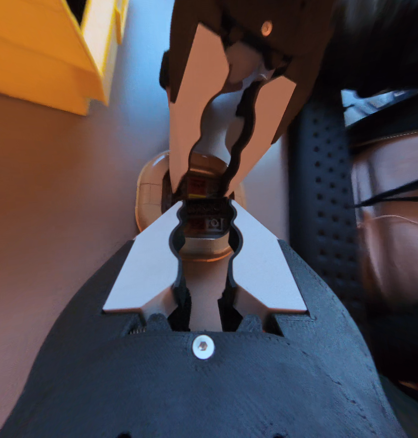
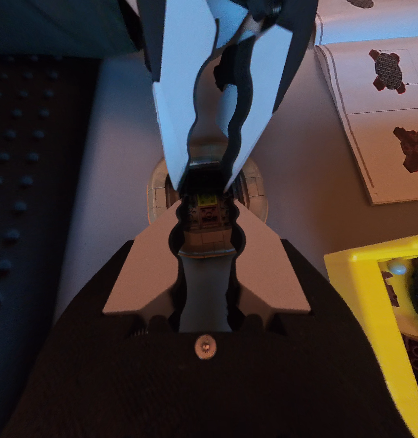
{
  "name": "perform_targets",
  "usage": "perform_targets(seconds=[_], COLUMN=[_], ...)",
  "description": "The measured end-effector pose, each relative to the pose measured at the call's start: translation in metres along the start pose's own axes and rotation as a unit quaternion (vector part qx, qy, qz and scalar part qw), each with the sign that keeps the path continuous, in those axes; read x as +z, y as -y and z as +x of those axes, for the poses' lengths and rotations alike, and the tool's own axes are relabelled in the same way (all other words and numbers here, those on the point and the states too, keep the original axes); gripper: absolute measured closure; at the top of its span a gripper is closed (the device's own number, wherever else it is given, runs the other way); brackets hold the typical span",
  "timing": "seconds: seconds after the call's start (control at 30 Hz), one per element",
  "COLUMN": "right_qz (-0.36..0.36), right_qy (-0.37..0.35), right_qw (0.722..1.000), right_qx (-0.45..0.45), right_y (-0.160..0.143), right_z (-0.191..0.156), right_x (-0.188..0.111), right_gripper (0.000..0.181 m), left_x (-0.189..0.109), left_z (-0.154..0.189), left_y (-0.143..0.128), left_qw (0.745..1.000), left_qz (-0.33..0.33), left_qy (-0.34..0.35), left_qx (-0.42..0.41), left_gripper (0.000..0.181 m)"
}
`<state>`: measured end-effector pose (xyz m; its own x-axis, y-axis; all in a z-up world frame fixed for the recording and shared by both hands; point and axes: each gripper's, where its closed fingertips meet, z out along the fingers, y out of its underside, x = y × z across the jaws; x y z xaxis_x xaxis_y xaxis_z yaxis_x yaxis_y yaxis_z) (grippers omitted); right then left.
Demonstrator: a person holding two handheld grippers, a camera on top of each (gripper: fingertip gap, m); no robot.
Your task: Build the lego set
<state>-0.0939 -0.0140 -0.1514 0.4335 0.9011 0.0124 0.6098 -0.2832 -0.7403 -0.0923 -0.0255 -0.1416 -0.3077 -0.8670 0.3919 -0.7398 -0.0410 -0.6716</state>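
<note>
A round tan lego model (image 1: 148, 192) with a dark studded core sits on the white table; it also shows in the right wrist view (image 2: 253, 187). My left gripper (image 1: 206, 202) is shut on a black lego piece (image 1: 205, 207) and holds it over the core. From the opposite side, my right gripper (image 2: 208, 203) has its fingertips against both sides of the core, around a yellow stud (image 2: 206, 199). Each gripper shows in the other's view, the right (image 1: 202, 190) and the left (image 2: 202, 188) with the black piece (image 2: 203, 177).
A yellow parts bin (image 2: 359, 296) holding loose lego pieces stands beside the model and shows in the left wrist view (image 1: 37, 59). An open instruction booklet (image 2: 381, 106) lies on the table. A dark perforated surface (image 2: 25, 166) borders the other side.
</note>
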Motion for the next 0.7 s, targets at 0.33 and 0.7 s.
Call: perform_targets(seconds=[0.33,0.7], right_qz=[0.025,0.285], right_qy=[-0.005,0.142], right_qw=[0.999,0.918], right_qx=[-0.025,0.237], right_y=[0.003,0.069], right_z=[0.001,0.013], right_x=[-0.001,-0.080], right_gripper=[0.148,0.146], left_x=[-0.034,-0.049], left_z=[0.014,0.022], left_y=[0.047,0.081], left_qw=[0.980,0.873], left_qz=[0.161,0.198], left_qy=[0.018,0.277], left_qx=[0.112,0.348], left_gripper=[0.149,0.149])
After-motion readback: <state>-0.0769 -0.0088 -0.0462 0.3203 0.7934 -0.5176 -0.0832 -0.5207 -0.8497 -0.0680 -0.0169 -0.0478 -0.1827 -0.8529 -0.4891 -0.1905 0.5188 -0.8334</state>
